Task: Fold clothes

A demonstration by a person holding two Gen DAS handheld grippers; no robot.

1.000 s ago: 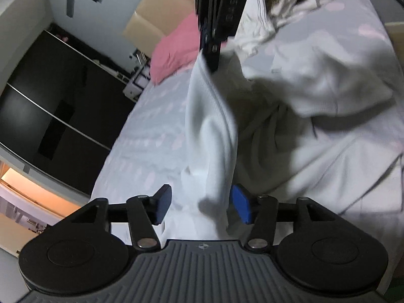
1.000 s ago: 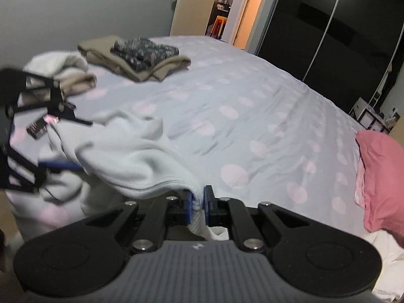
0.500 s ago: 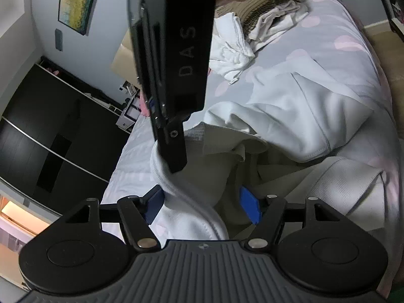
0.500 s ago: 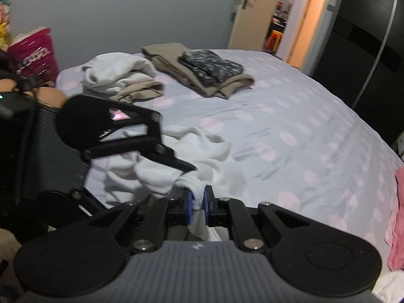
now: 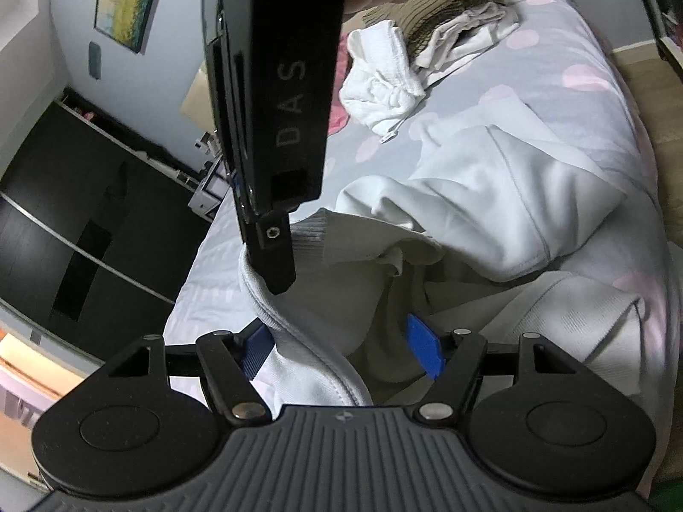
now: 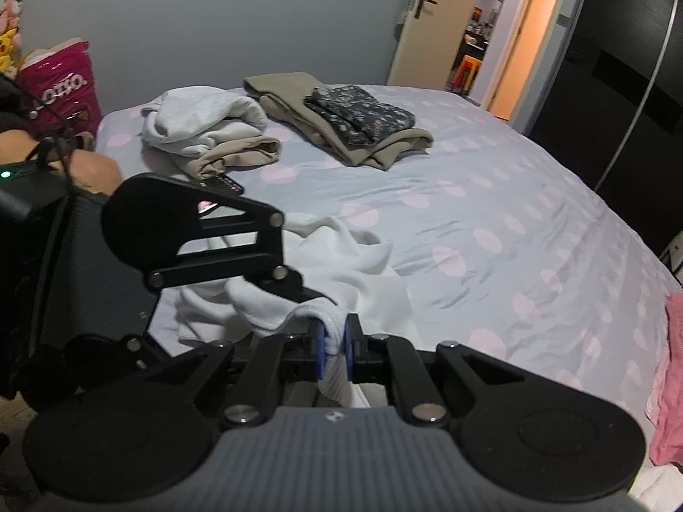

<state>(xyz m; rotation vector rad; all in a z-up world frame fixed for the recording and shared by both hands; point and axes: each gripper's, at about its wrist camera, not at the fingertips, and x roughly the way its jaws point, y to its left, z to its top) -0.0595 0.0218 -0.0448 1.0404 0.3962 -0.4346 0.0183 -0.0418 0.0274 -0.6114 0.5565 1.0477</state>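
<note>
A white sweatshirt lies crumpled on the bed, and in the right wrist view the same sweatshirt spreads just ahead of my fingers. My right gripper is shut on its ribbed hem. From the left wrist view the right gripper hangs close above, and the hem's edge falls from its tip. My left gripper is open, and that hem edge runs between its blue pads without being pressed. In the right wrist view the left gripper reaches in from the left, right beside the held hem.
The lilac, pink-dotted bed cover carries a folded beige and flowered stack, a white and beige pile and a remote control. A pink pillow lies at the right. A dark wardrobe and an open door stand behind.
My right gripper has carried the hem over to just above the left gripper. The left jaws have spread wider around the hanging edge. Little differs over the last half second.
</note>
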